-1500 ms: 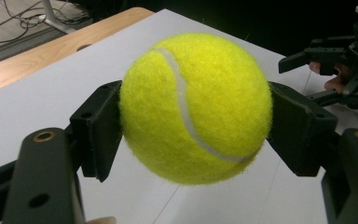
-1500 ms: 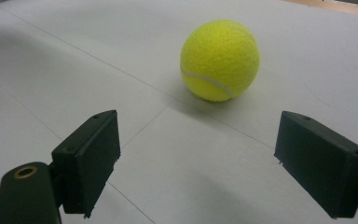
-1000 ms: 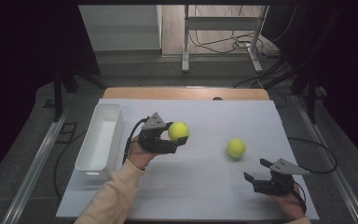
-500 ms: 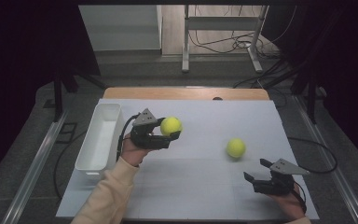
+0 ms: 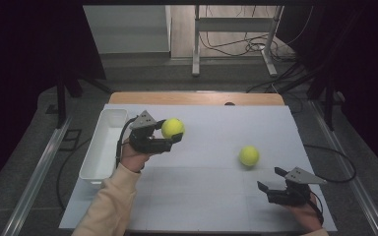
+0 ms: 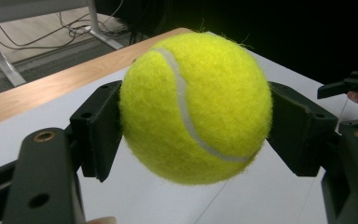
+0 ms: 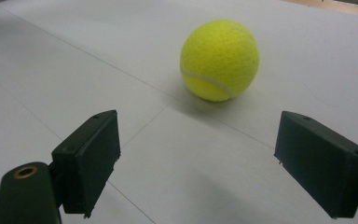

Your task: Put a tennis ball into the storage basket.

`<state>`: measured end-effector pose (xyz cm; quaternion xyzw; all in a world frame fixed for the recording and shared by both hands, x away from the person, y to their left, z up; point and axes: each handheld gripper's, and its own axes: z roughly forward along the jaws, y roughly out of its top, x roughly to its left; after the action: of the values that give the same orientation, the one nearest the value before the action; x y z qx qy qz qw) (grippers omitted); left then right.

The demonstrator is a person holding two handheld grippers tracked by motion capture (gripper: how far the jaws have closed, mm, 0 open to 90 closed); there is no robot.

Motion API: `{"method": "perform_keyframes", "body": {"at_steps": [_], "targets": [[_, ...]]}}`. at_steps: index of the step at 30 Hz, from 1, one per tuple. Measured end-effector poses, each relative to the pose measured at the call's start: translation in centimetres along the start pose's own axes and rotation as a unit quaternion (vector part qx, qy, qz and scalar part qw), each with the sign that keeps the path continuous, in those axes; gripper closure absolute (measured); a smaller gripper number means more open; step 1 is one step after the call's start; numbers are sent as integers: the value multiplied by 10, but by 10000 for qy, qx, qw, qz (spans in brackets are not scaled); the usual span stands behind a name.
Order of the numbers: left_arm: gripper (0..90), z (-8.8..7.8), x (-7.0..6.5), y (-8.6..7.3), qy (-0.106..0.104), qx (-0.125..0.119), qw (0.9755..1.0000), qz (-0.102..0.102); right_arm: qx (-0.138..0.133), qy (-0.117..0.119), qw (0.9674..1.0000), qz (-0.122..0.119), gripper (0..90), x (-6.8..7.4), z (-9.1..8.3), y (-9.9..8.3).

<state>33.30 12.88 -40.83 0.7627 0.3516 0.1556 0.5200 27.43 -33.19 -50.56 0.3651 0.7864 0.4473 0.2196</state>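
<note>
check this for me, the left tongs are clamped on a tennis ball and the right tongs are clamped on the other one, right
Not quite. The left tongs do clamp a tennis ball, but the right tongs stand open and empty; the other ball lies on the table ahead of them, as the right gripper view shows.

A white-topped counter [image 5: 202, 196] with a bare wooden strip along its far edge stands on a grey floor [image 5: 24, 162]. Beyond it, a white metal frame [image 5: 236, 29] stands on a paler wooden floor with black cables [image 5: 226, 46] looped beneath. A white cabinet [image 5: 128, 29] sits far left. Dark curtains [image 5: 29, 49] close both sides.
</note>
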Motion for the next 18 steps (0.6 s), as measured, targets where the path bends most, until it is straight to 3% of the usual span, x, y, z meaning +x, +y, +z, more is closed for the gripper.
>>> {"method": "perform_keyframes", "body": {"at_steps": [18], "targets": [[261, -20, 19, 2, 242, -185, 9993, -207, -8, 4, 10000, 6, 149, 0, 0, 0]]}}
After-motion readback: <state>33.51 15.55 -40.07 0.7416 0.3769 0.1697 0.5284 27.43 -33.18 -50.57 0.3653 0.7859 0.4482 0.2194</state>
